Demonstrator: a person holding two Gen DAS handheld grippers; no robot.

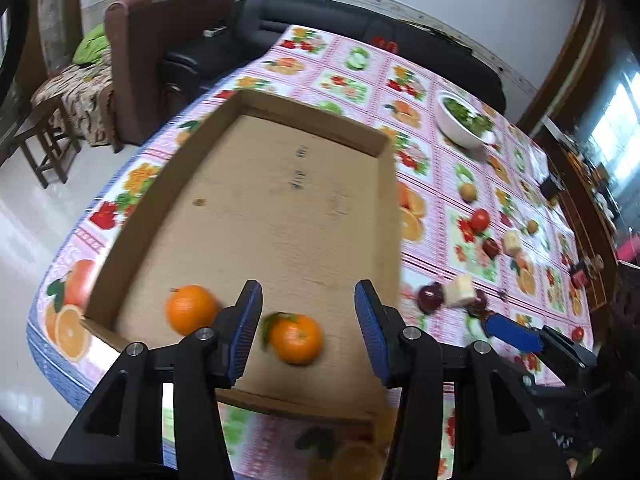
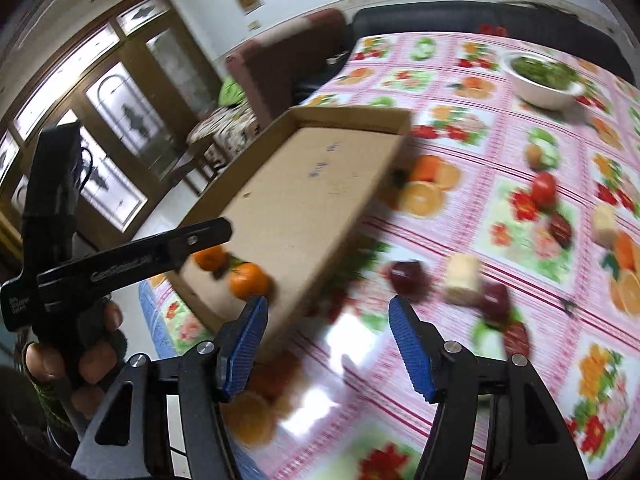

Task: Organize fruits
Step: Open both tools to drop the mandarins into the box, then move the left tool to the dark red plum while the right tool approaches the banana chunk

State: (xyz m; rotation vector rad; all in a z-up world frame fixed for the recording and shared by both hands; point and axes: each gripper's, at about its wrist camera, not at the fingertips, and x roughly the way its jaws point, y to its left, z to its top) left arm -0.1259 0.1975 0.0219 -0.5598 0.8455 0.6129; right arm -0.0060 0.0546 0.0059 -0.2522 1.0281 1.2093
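Note:
A shallow cardboard box (image 1: 264, 208) lies on the fruit-print tablecloth and holds two oranges. One orange (image 1: 191, 309) sits at the box's near left, the other orange (image 1: 296, 338) lies just beyond and between my left gripper's fingers. My left gripper (image 1: 308, 320) is open and empty above the box's near end. My right gripper (image 2: 328, 344) is open and empty over the tablecloth, right of the box (image 2: 304, 184). Dark red fruits (image 2: 408, 276) and pale cut pieces (image 2: 462, 278) lie ahead of it. A red tomato-like fruit (image 2: 543, 188) lies farther off.
A white bowl of greens (image 1: 460, 120) stands at the table's far side. More small fruits (image 1: 469, 192) are scattered on the right of the cloth. A brown armchair (image 1: 160, 52), a black sofa and a stool stand beyond the table's edge.

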